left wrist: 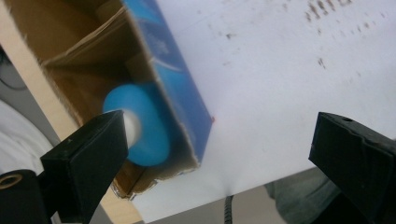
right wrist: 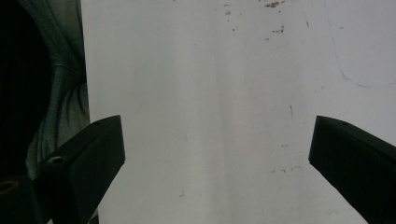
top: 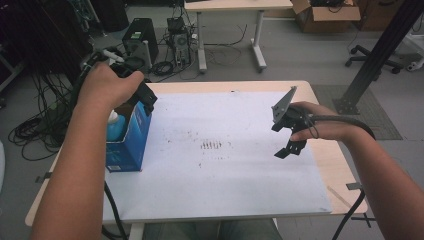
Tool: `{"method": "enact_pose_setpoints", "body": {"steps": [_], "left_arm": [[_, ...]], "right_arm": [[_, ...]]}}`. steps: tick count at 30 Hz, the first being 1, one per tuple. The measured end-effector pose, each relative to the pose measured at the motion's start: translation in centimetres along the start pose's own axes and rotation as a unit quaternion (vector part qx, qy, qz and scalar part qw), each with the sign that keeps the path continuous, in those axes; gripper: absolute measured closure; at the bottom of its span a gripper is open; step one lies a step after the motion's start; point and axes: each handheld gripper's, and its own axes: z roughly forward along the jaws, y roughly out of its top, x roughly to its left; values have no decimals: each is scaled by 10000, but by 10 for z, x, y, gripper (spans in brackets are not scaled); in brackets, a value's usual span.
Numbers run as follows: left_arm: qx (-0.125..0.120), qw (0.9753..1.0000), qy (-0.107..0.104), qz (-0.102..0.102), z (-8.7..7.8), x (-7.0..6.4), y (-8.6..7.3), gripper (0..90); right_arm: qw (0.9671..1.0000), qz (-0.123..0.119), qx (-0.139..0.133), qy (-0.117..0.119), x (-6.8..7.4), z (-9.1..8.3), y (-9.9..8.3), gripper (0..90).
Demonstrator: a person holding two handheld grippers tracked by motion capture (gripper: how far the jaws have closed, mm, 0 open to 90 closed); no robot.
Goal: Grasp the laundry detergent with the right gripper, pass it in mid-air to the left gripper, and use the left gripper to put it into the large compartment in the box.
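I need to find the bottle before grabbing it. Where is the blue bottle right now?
In the high view the blue bottle stands inside the open blue box at the table's left edge, right under the left gripper.

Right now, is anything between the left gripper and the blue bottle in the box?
Nothing visible blocks it. The left gripper hangs open over the open top of the blue box, one jaw over the blue bottle, the other outside over the white mat. The box wall stands between the jaws.
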Motion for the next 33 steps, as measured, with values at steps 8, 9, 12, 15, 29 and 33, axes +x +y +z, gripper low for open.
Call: {"method": "enact_pose_setpoints", "body": {"steps": [8, 9, 12, 15, 29, 33], "left_arm": [[-201, 9915, -218, 1263, -12, -31, 14, 47], [-181, 9898, -219, 1396, -12, -34, 16, 47], [-137, 9834, -239, 1796, -10, -44, 19, 47], [-44, 9736, -236, 2272, -5, -56, 24, 47], [265, 9251, -434, 3762, 17, -89, 22, 49], [429, 9098, -455, 4102, 23, -96, 20, 50]], "right_arm": [[9999, -119, 42, -8, 6, -4, 2, 37], [9999, -141, 57, -14, 7, -4, 2, 37], [9997, -211, 91, -1, 9, -4, 5, 38], [9996, -254, 115, 6, 11, -5, 7, 38], [9988, -239, 430, 62, 13, -4, 18, 38], [9986, -265, 447, 67, 10, -4, 21, 38]]}}
